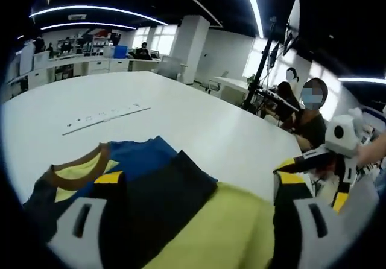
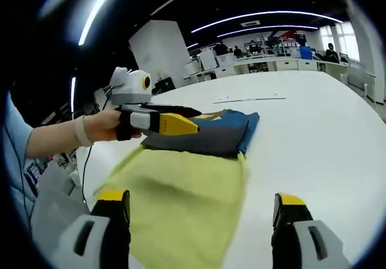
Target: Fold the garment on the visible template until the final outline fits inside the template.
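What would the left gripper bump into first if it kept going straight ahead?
Probably the garment itself: the left gripper points low over its dark and blue folded part, with bare white table beyond. Depth is hard to judge.

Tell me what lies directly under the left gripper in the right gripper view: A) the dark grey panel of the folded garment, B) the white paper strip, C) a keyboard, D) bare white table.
A: the left gripper, held in a hand, hovers over the dark grey panel of the garment, next to its yellow-green panel.
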A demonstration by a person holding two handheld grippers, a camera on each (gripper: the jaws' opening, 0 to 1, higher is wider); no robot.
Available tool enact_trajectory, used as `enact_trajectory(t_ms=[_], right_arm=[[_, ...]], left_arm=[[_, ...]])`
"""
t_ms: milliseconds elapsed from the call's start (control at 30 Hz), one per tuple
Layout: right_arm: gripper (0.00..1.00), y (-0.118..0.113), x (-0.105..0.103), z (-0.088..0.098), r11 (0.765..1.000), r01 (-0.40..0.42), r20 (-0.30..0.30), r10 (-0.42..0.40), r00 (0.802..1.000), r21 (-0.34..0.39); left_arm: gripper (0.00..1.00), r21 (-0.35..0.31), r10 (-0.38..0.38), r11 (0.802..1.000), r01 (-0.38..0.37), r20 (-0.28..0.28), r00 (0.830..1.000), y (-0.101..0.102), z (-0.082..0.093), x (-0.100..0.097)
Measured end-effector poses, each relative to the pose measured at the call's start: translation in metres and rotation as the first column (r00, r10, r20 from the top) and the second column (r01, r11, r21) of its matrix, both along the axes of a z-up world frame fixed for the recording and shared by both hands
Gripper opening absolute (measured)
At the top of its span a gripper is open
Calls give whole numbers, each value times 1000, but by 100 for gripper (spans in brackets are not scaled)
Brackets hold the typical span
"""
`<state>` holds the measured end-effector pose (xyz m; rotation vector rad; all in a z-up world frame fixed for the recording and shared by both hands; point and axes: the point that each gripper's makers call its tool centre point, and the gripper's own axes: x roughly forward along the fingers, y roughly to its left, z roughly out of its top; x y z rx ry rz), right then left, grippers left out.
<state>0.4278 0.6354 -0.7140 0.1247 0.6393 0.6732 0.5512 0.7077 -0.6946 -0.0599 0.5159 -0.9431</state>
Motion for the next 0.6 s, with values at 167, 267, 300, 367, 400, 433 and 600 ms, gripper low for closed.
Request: enact_trajectory(t_ms=[167, 267, 300, 367, 400, 433, 600], right_arm=[[100, 6, 5, 6, 1000, -20, 16, 21, 1000, -12], [100, 10, 8, 11, 999, -33, 32, 34, 999, -17], [100, 11, 9, 13, 999, -35, 36, 36, 999, -18], [100, 14, 12, 17, 999, -39, 44, 40, 998, -18], [100, 15, 13, 18, 999, -44, 48, 45, 998, -20], [100, 16, 14, 19, 999, -46, 51, 47, 998, -21], [100, 21, 15, 22, 997, -68, 62, 70, 996, -31]], left_arm=[[99, 1, 38, 999, -38, 14, 999, 27, 6, -3], [99, 5, 58, 998, -58, 19, 998, 41, 9, -6], [99, 10, 68, 998, -68, 18, 997, 48, 9, -7], [99, 11, 80, 997, -80, 18, 997, 56, 10, -9], [99, 13, 95, 995, -95, 21, 995, 64, 12, -11], [99, 11, 101, 995, -101, 25, 995, 69, 13, -12], [97, 18, 142, 990, -143, 24, 990, 98, 16, -26]])
